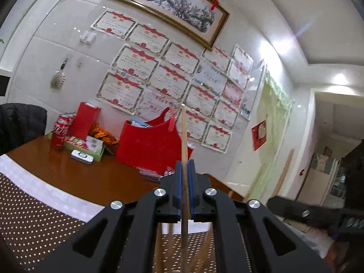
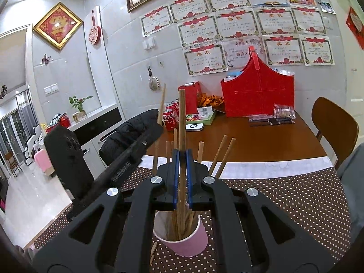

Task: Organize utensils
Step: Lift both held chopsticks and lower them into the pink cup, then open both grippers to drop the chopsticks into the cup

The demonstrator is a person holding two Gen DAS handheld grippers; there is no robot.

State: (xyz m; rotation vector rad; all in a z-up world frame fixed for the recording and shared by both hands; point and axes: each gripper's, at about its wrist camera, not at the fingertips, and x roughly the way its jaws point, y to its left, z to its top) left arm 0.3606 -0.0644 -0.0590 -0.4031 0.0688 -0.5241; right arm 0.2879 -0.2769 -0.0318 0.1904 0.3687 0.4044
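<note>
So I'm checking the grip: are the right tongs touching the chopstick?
Touching. In the right wrist view the right tongs pinch the chopstick between both blue pads, above the pink cup.

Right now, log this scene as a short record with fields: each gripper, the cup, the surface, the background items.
left gripper: shut on one chopstick, held upright
right gripper: shut on a chopstick standing in the pink cup
pink cup: upright on the dotted brown mat, holding several wooden chopsticks
table: brown wood
background: red basket, cola cans, black jacket on a chair
</note>
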